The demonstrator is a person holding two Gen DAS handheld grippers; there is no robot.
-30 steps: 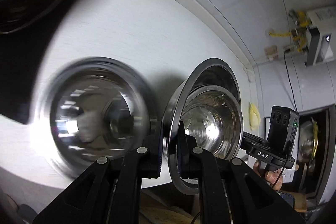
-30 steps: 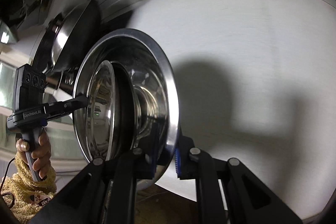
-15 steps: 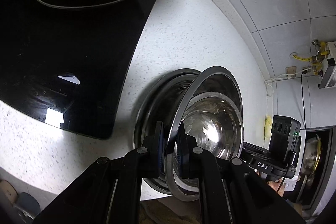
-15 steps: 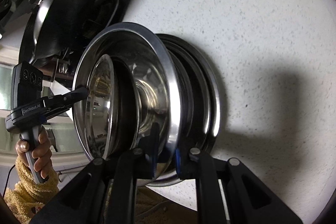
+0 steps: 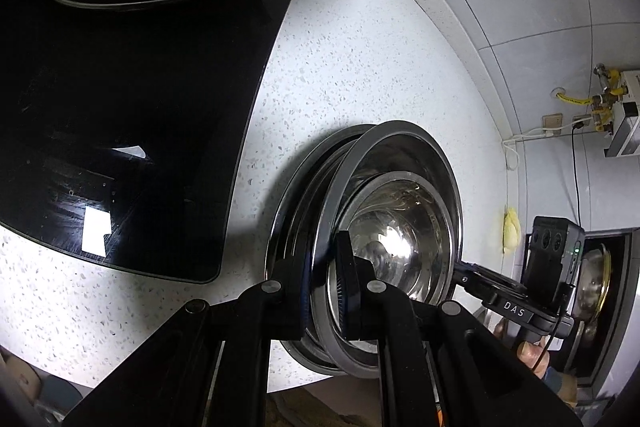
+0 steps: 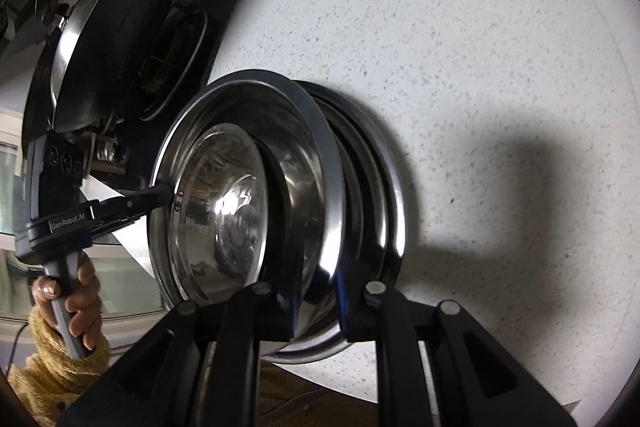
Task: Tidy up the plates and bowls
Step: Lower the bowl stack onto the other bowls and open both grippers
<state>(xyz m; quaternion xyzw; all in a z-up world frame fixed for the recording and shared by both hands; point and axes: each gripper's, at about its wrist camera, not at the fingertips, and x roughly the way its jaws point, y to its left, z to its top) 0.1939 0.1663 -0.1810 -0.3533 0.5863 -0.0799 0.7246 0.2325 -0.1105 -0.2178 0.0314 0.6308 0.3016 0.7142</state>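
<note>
The left tool (image 5: pixel 323 291) is clenched on the rim of a wide steel bowl (image 5: pixel 404 147), one pad inside the rim and one outside. The right tool (image 6: pixel 316 303) sits astride the opposite rim of the same wide steel bowl (image 6: pixel 280 99); its jaws have just been opening a little, with the rim between them, and a sliver of gap shows at the outer pad, so its grip looks loosened. A smaller steel bowl (image 5: pixel 404 227) nests inside the wide one, its polished hollow catching a bright glint; from the right wrist it shows as the inner dish (image 6: pixel 224 211). The wide bowl rests on a stack of steel plates (image 5: pixel 296 195), whose rims fan out just behind it (image 6: pixel 384 187). The stack lies on the speckled white table (image 5: pixel 360 47), near its front edge. Beside the stack, a black glass hob (image 5: pixel 140 87) covers the table's left part, with a burner ring at its far end. From the right wrist a dark wok (image 6: pixel 116 39) stands over the hob. The person's hand (image 6: pixel 76 291), in a mustard knitted sleeve (image 6: pixel 52 359), grips the left tool's handle. On the tiled wall (image 5: pixel 520 7) are yellow pipe fittings (image 5: pixel 600 99).
</note>
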